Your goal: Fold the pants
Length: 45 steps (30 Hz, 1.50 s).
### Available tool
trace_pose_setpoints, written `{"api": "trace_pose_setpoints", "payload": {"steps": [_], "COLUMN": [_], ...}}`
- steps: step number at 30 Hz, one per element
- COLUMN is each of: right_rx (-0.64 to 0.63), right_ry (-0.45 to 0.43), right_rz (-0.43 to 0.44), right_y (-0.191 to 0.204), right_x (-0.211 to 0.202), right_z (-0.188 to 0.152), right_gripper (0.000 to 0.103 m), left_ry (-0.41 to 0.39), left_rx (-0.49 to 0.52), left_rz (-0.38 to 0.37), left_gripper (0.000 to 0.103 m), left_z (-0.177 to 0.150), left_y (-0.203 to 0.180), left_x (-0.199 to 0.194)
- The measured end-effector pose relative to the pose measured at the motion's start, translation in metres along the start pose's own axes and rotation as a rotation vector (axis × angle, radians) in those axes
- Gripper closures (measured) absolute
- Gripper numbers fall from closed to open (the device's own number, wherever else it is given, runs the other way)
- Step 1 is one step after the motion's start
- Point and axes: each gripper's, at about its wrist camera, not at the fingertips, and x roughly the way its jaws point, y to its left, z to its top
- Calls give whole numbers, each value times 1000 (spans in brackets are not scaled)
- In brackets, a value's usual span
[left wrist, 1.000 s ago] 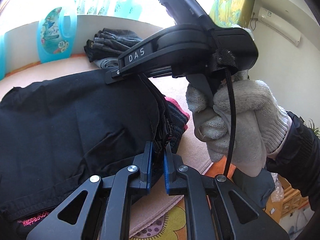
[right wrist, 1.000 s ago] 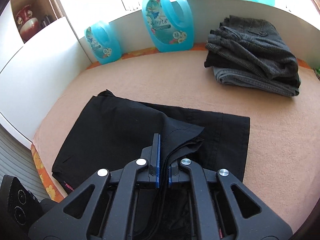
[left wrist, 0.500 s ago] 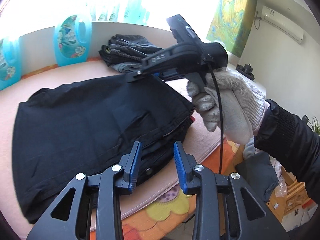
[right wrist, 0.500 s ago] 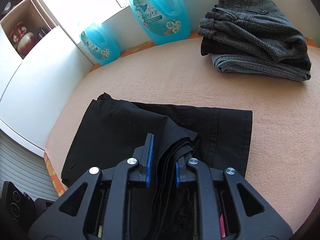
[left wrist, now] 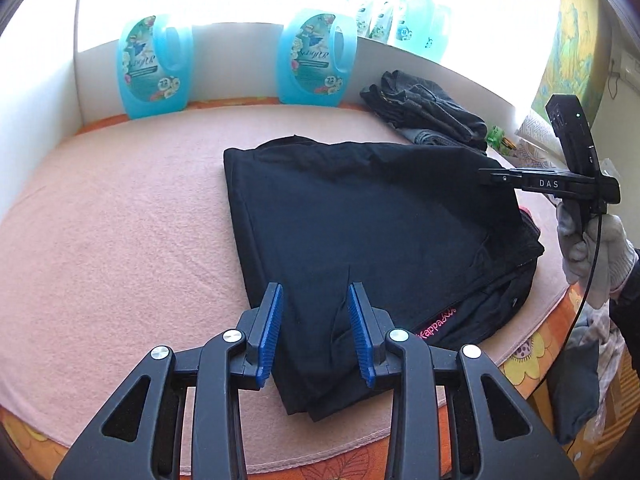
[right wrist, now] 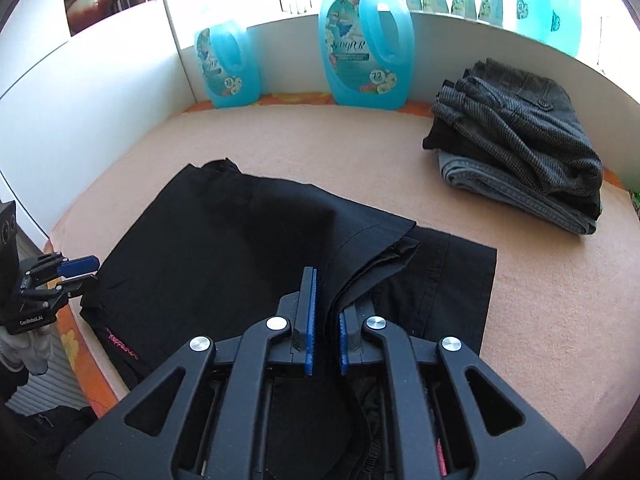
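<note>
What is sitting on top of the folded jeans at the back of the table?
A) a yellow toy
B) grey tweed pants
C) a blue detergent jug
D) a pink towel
B: in the right wrist view, grey tweed pants lie folded on top of the pile, with the jeans at its bottom, apart from the black pants being folded.

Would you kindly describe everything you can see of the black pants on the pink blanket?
The black pants are of thin woven cloth, folded into a flat, several-layered rectangle on the pink blanket. Pink lettering sits near one edge. Hems show stitched seams. The right gripper is opening with a raised fold of cloth between its jaws; the left gripper hangs open above them, holding nothing. They lie apart from the stack of folded clothes.
</note>
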Motion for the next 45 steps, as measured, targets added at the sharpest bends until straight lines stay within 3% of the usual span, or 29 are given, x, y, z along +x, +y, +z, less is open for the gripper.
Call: {"api": "trace_pose_setpoints", "payload": {"steps": [1, 2, 3, 6, 9, 10, 15, 18, 21, 22, 23, 24, 25, 29, 34, 40, 42, 45], "right_rx": [42, 93, 152, 342, 503, 528, 411, 302, 316, 349, 379, 408, 429, 557, 636, 650, 665, 544], "right_ry": [17, 21, 16, 21, 35, 37, -29, -122, -107, -75, -37, -7, 2, 62, 95, 46, 40, -17], "right_rz": [14, 52, 97, 262, 356, 358, 271, 180, 74, 84, 110, 126, 139, 286, 447, 472, 488, 384], "right_y": [-10, -20, -32, -68, -94, -97, -74, -63, -71, -78, -83, -88, -93, -107, -105, -97, -93, -74], "right_x": [2, 3, 3, 13, 34, 39, 33, 8, 1, 2, 5, 8, 9, 17, 28, 44, 47, 31], "right_z": [0, 2, 3, 10, 13, 14, 25, 32, 35, 33, 30, 26, 20, -5, -12, 5, 6, 13], "right_gripper": [72, 52, 41, 40, 41, 43, 92, 93, 93, 91, 74, 41, 32, 32, 49, 65, 90, 94], "left_ry": [2, 6, 9, 17, 18, 18, 17, 17, 15, 15, 14, 14, 14, 13, 13, 15, 15, 13], "left_rx": [3, 6, 7, 15, 17, 16, 13, 4, 2, 4, 7, 10, 13, 20, 26, 28, 28, 27], "left_rz": [-5, -6, -10, -13, -10, -9, -3, -4, -5, -4, -2, -1, 0, 4, 11, 18, 19, 19], "left_gripper": [71, 71, 71, 71, 71, 71, 71, 71, 71, 71, 71, 71, 71, 71, 71, 71, 71, 71], "left_z": [-1, -1, -2, -4, -6, -6, -6, -7, -7, -7, -8, -8, -8, -8, -9, -10, -10, -10], "left_y": [0, -1, -1, -3, -3, -3, -1, 2, 2, 1, 1, 0, 0, 0, 0, 1, 1, 2], "left_x": [1, 4, 3, 5, 4, 4, 4, 6, 6, 5, 6, 6, 6, 7, 8, 11, 11, 10]}}
